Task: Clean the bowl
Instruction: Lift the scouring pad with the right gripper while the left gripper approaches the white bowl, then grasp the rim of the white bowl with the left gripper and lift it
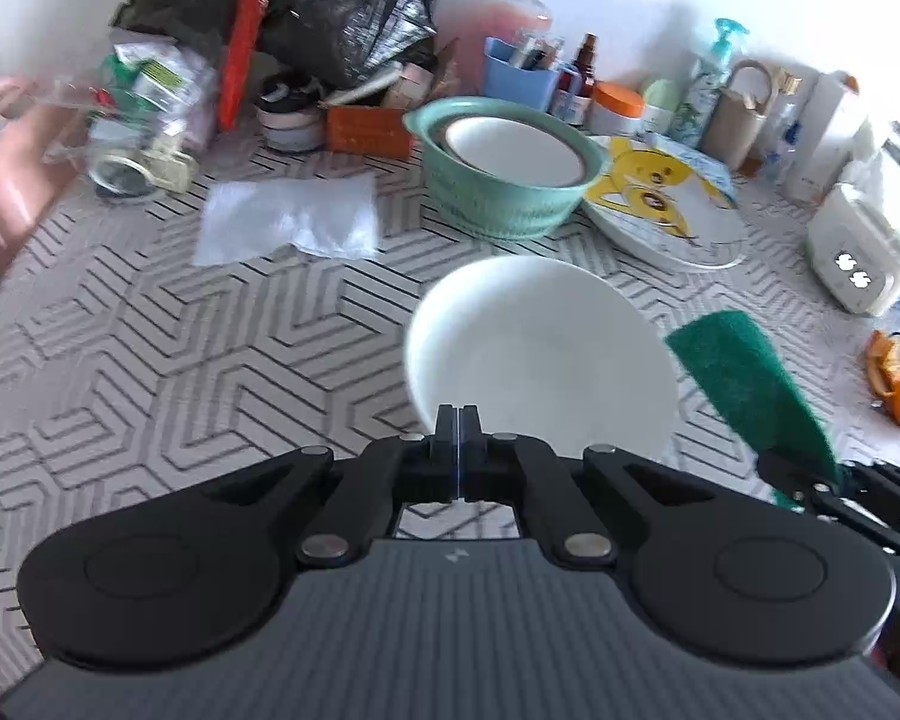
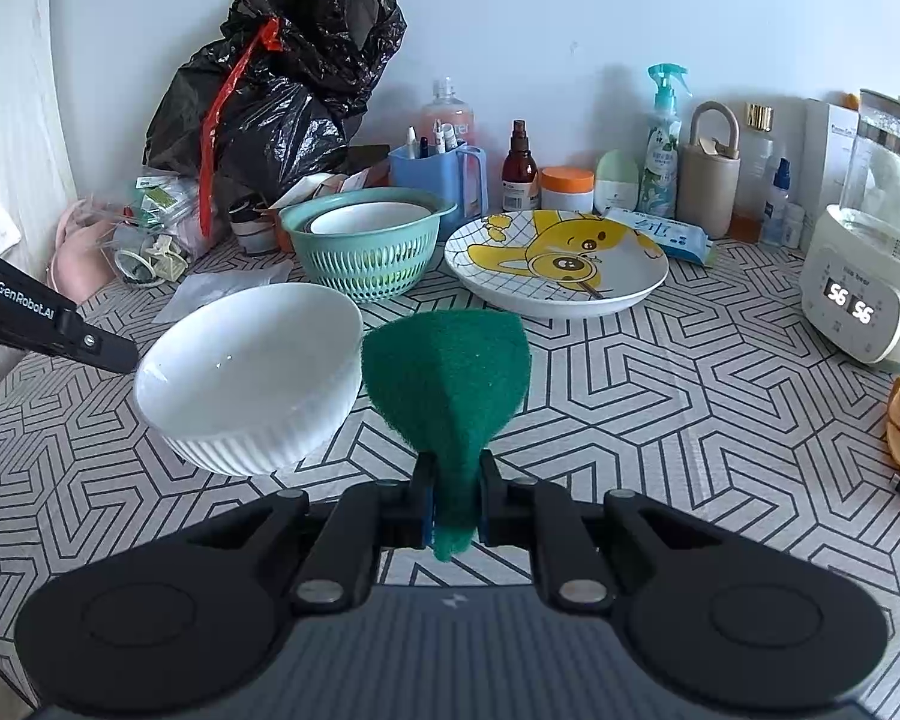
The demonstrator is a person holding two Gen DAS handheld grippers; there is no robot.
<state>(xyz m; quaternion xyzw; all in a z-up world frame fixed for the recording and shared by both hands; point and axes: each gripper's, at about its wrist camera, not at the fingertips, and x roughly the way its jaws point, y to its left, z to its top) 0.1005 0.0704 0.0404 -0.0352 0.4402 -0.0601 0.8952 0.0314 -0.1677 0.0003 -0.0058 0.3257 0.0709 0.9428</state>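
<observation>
Open patterned table (image 2: 690, 408) lies near and right of my work; clutter lines the far wall: black bag (image 2: 282, 78), teal colander (image 2: 366, 246), cartoon plate (image 2: 558, 270). My left gripper (image 1: 459, 420), jaws pressed together, pinches the near rim of the white bowl (image 2: 252, 372), held tilted above the table. My right gripper (image 2: 453, 480) clamps a green scouring pad (image 2: 450, 372) just right of the bowl.

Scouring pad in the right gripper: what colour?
Dark green scouring pad, clearest in the right wrist view.
</observation>
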